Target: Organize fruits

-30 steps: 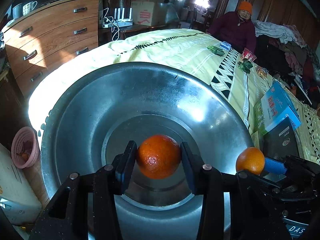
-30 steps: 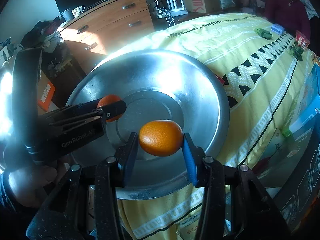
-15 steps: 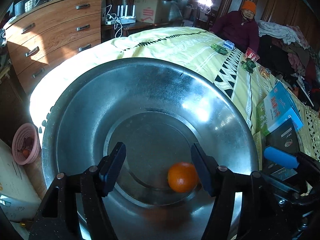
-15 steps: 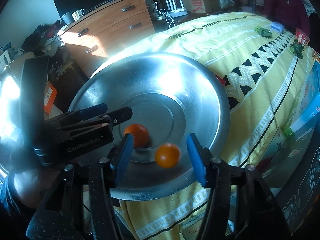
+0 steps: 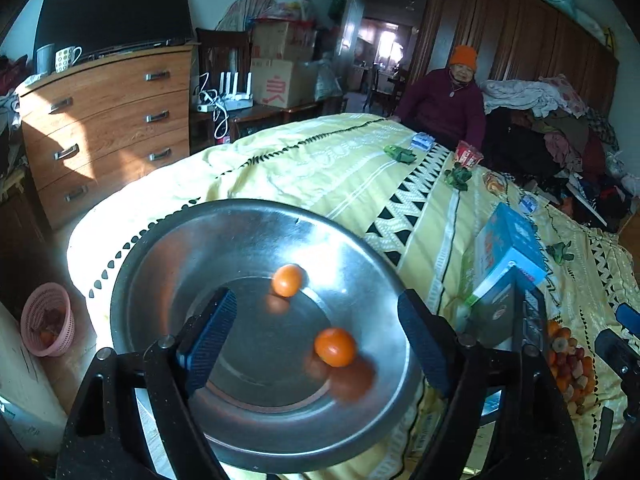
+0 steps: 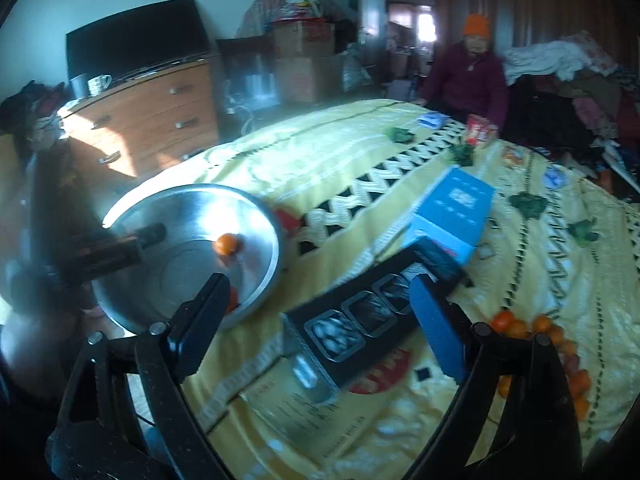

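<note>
Two oranges lie loose in the big steel basin [image 5: 168, 248]: one orange [image 5: 286, 280] near the far side of its flat bottom, the other orange [image 5: 335, 347] nearer and to the right. My left gripper [image 5: 316, 336] hangs above the basin, its jaws opening, nothing between them. My right gripper [image 6: 320, 316] has its jaws opening too and is empty, over a black box [image 6: 372, 312] on the yellow bedspread. The basin [image 6: 260, 216] shows at the left of the right wrist view, with one orange [image 6: 226, 243] in it. A heap of small fruits [image 6: 536, 332] lies at the right.
A blue box [image 5: 508, 240] and the black box [image 5: 496, 312] lie right of the basin. The fruit heap [image 5: 568, 360] lies beyond them. A person in an orange hat [image 5: 452, 100] sits at the bed's far end. A pink basket [image 5: 48, 320] stands on the floor beside a wooden dresser [image 5: 108, 120].
Both grippers let go of their oranges, which dropped into the basin and rolled. Both jaws widened. Both grippers rose and drew back; the right one swung to the right over the bedspread.
</note>
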Action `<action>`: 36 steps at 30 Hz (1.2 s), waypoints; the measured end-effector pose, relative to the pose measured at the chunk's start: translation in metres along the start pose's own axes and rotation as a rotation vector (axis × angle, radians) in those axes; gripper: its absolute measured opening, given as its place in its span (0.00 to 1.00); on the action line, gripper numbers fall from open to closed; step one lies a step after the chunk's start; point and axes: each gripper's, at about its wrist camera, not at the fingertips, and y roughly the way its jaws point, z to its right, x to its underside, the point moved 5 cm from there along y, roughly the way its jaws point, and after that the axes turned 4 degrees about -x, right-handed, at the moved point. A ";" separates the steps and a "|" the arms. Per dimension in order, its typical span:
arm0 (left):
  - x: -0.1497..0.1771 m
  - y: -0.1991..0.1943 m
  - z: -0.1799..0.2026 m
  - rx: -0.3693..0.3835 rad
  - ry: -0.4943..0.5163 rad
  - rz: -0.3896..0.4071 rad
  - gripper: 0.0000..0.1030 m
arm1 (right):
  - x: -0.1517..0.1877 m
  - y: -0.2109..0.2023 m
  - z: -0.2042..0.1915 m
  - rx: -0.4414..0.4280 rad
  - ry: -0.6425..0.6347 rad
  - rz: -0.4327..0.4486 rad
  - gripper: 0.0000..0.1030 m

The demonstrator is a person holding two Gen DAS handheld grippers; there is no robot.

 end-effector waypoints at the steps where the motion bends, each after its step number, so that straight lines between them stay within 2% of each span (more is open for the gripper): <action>1: 0.000 -0.005 0.009 0.014 0.007 0.008 0.82 | 0.004 -0.006 0.012 0.044 0.010 -0.002 0.89; 7: 0.005 -0.025 0.068 0.111 0.063 0.015 0.82 | 0.019 -0.038 0.068 0.253 0.054 0.004 0.89; 11: 0.009 -0.038 0.105 0.154 0.121 0.022 0.82 | 0.027 -0.060 0.087 0.320 0.059 0.025 0.89; 17: 0.012 -0.056 0.138 0.179 0.179 0.037 0.82 | 0.034 -0.078 0.105 0.352 0.080 0.039 0.89; 28: 0.011 -0.071 0.163 0.205 0.216 0.050 0.82 | 0.044 -0.091 0.122 0.347 0.101 0.060 0.89; 30: 0.016 -0.072 0.178 0.254 0.234 0.044 0.82 | 0.050 -0.092 0.131 0.304 0.126 0.064 0.89; 32: 0.028 -0.074 0.206 0.339 0.278 0.027 0.82 | 0.069 -0.098 0.148 0.261 0.167 0.077 0.89; 34: 0.048 -0.075 0.238 0.422 0.334 -0.002 0.82 | 0.100 -0.104 0.175 0.269 0.222 0.069 0.88; 36: 0.079 -0.068 0.276 0.535 0.391 -0.080 0.82 | 0.137 -0.105 0.202 0.243 0.298 0.029 0.86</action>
